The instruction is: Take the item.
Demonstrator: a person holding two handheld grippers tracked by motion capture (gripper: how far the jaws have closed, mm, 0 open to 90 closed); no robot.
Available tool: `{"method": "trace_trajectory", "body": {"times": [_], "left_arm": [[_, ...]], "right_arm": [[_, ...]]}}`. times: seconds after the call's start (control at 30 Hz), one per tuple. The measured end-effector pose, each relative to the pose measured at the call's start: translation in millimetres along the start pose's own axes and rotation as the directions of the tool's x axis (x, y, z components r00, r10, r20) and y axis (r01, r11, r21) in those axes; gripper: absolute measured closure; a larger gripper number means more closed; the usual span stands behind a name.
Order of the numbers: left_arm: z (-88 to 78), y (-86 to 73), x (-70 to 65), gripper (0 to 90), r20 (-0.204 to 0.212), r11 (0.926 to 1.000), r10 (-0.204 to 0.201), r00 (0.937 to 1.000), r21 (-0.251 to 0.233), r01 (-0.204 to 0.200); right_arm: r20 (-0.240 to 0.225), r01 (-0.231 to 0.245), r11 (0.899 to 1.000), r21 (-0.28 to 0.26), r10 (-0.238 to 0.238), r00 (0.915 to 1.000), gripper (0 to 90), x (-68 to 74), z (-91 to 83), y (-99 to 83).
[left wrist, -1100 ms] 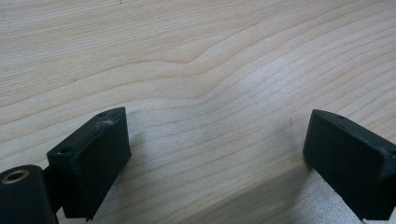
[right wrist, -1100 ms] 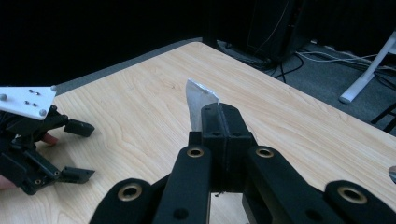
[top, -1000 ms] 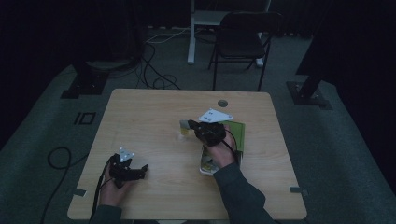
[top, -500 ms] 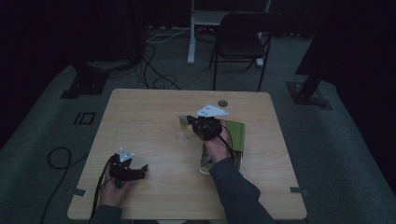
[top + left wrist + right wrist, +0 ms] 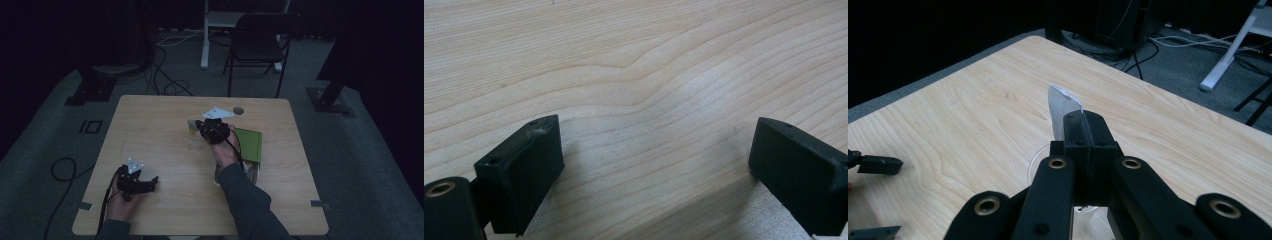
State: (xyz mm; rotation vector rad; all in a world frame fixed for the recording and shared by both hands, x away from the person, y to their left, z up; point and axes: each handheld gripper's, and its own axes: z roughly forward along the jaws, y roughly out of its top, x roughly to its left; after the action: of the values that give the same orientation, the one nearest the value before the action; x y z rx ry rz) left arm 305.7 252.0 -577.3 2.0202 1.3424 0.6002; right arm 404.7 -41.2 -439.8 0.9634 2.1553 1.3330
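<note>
My right gripper [image 5: 198, 125] hangs over the middle of the table, shut on a thin pale packet [image 5: 191, 124]. In the right gripper view the packet [image 5: 1062, 109] sticks up past the closed jaws of my right gripper [image 5: 1083, 120]. Just below it, a clear round cup [image 5: 1037, 162] stands on the wood; the high view shows the cup [image 5: 193, 146] a little nearer the person than the packet. My left gripper [image 5: 151, 181] rests low at the front left, open. In its own view my left gripper [image 5: 654, 165] has bare wood between the jaws.
A green flat box [image 5: 250, 144] lies right of the right hand. A pale item [image 5: 252, 172] lies partly hidden beside the right forearm. A small round disc [image 5: 238, 110] sits near the far edge. A chair [image 5: 265, 45] stands beyond the wooden table [image 5: 150, 125].
The right gripper has carried the packet leftward and slightly away, from over the green box's edge to above the clear cup. The left gripper has stayed put.
</note>
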Motion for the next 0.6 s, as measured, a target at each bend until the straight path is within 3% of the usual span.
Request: {"method": "trace_trajectory", "body": {"times": [0.47,0.5,0.53,0.6], "left_arm": [[0.0,0.0,0.0,8.0,0.000,1.0000,0.000,1.0000,0.000,0.000],[0.0,0.0,0.1,8.0,-0.001,1.0000,0.001,1.0000,0.000,-0.001],[0.0,0.0,0.0,8.0,-0.001,1.0000,0.001,1.0000,0.000,-0.001],[0.0,0.0,0.0,8.0,-0.001,1.0000,0.001,1.0000,0.000,-0.001]], "right_arm": [[0.012,-0.005,1.000,0.025,0.005,0.9999,90.0,0.9,11.5,3.7],[0.009,-0.006,0.999,0.036,0.005,0.9999,83.8,0.7,13.0,4.2],[0.013,-0.007,0.999,0.052,0.007,0.9999,64.9,1.0,14.9,4.7],[0.019,-0.009,0.999,0.046,0.008,0.9998,61.8,1.2,12.2,4.8]]}}
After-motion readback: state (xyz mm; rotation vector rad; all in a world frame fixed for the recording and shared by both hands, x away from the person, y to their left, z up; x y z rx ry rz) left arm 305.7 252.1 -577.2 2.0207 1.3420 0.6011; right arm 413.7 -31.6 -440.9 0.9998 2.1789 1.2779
